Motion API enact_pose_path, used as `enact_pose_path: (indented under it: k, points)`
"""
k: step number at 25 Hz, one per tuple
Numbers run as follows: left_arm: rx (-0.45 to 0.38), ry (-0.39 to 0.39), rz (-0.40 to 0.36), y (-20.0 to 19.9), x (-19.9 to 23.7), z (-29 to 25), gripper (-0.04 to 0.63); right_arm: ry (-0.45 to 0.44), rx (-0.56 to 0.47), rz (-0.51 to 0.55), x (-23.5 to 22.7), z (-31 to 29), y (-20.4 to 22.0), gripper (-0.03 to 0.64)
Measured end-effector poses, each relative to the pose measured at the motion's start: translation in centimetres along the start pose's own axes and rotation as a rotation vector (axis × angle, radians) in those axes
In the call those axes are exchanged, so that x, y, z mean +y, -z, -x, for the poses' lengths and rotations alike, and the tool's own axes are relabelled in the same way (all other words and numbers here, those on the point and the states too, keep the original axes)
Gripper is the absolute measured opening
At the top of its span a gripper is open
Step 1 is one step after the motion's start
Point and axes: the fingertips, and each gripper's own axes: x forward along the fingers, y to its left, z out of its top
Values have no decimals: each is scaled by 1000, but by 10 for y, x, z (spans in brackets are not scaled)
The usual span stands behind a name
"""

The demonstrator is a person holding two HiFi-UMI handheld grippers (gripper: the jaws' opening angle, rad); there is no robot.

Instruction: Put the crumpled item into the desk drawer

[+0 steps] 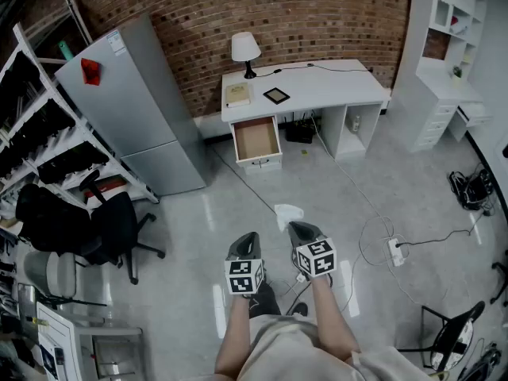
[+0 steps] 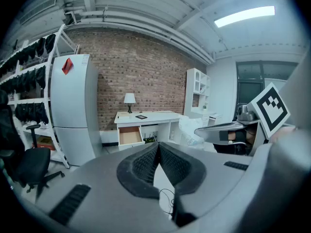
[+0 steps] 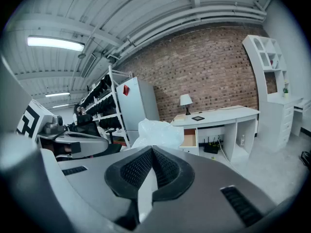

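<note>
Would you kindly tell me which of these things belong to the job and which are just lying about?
Job: crumpled white bag, held in the shut right gripper; open drawer; white desk.
Lying about: lamp; fridge; black office chair; power strip. The left gripper is shut and empty.

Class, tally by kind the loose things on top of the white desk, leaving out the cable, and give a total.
Lamp: 1
Beige pad: 1
Black-framed tablet: 1
Total: 3
</note>
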Motion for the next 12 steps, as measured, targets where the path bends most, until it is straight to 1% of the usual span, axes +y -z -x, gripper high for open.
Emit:
enact_pose_path:
  k: [5, 9, 12]
  points:
    - [3, 9, 12, 0, 18, -11, 15, -7, 0, -26, -3, -19, 0, 26]
    - [-9, 11, 59, -8, 43, -22, 15, -4, 7, -30, -7, -38, -4, 26]
    - [-13, 24, 77, -18, 64, -36, 15, 2, 0, -50, -11, -59, -18, 26]
